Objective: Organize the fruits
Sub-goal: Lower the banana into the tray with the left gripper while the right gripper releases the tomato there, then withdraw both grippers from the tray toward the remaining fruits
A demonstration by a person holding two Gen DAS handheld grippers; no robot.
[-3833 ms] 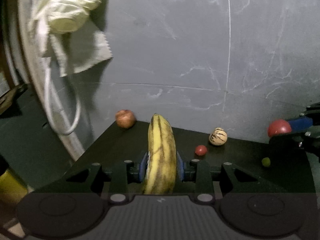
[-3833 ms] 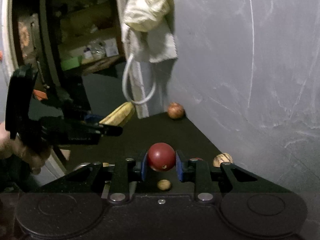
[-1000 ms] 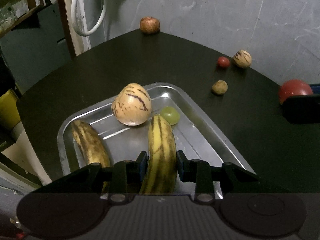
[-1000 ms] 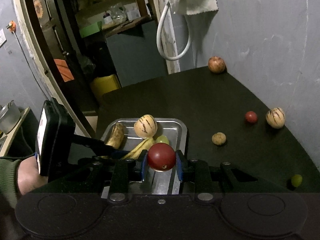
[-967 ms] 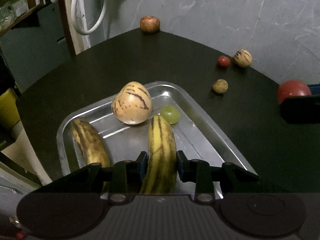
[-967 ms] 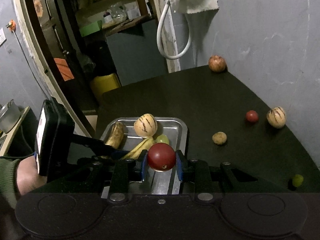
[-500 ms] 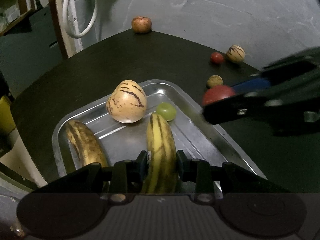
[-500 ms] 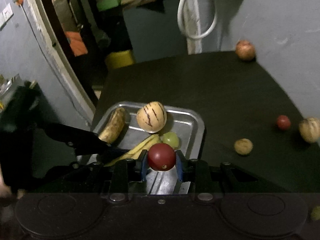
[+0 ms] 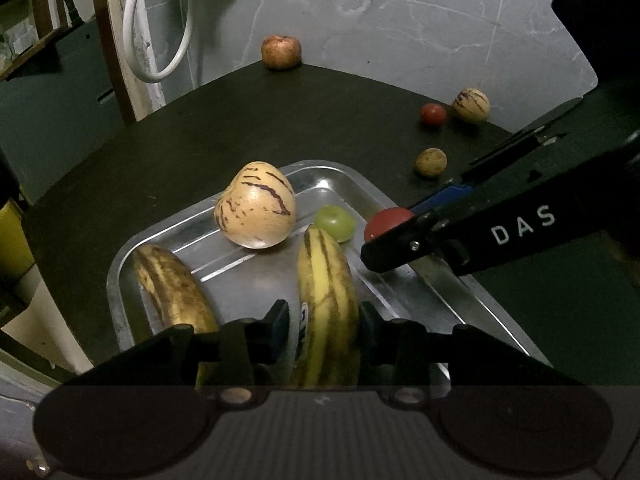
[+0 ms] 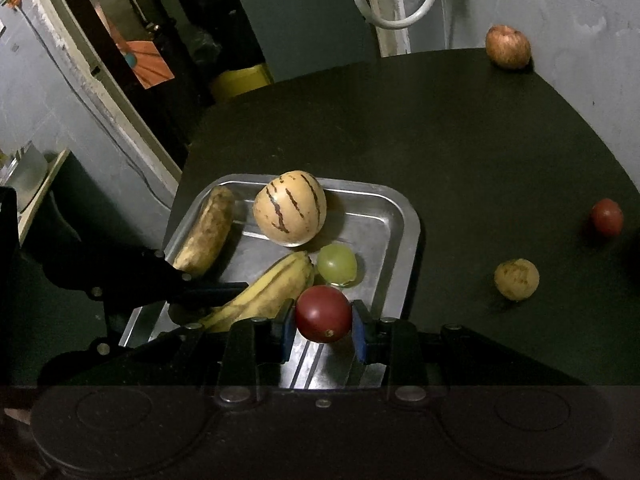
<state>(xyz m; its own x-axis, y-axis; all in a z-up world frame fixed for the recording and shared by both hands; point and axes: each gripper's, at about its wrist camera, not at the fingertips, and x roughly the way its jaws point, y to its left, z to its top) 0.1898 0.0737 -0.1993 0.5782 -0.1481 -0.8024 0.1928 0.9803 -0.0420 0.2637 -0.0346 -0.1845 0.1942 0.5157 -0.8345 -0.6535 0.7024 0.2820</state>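
left tool [image 9: 323, 322] jaws opening around the yellow streaked banana [image 9: 326, 292] lying in the shiny metal tray [image 9: 400, 216]; right tool [image 10: 323, 326] clamped on the round red tomato [image 10: 323, 313], poised over the tray's near end on the dark desk [image 10: 460, 152].

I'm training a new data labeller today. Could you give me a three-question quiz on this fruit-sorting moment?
1. True or false: the red tomato in the right gripper is over the metal tray.
2. How many bananas are in or over the tray?
3. Which fruit lies beside the tip of the yellow banana between the fingers of the left gripper? A) green grape B) apple C) small red tomato

Key: 1 true; 2 two, counting the brown banana; 3 A.
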